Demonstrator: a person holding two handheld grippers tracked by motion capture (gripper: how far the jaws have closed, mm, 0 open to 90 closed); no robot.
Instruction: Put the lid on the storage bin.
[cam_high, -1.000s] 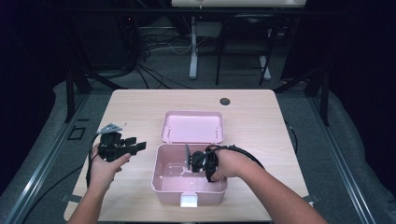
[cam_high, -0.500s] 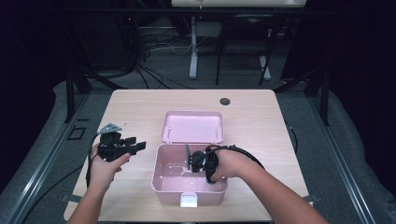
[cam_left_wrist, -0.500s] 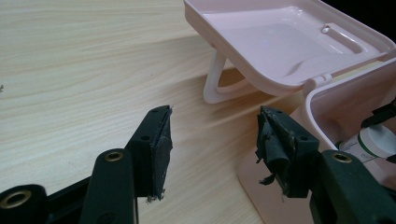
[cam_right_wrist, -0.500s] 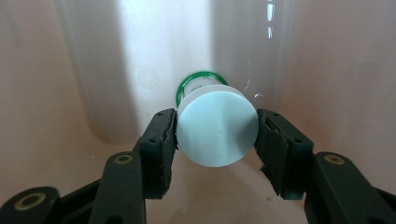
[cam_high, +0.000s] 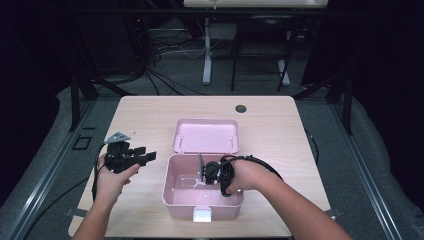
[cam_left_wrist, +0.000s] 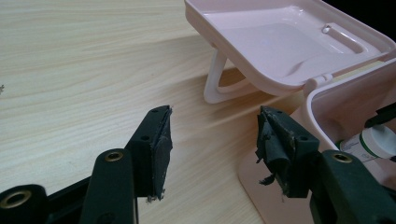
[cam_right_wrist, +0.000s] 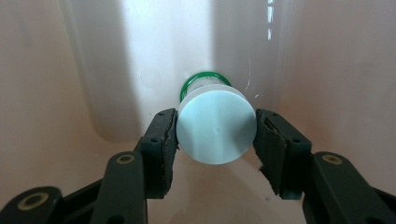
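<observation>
A pink box (cam_high: 202, 200) sits open on the wooden surface (cam_high: 280, 130), its lid (cam_high: 206, 135) folded back behind it. Inside the box, the right claw (cam_right_wrist: 216, 133) grips a white-capped bottle (cam_right_wrist: 216, 132) by its cap. Left of the box, the left claw (cam_left_wrist: 214, 140) hovers open, holding nothing.

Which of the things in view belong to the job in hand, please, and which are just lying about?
In the job: white-capped bottle, right gripper closed on its cap, open pink box.
Lying about: left gripper, open and idle; dark round disc at the table's far edge.
</observation>
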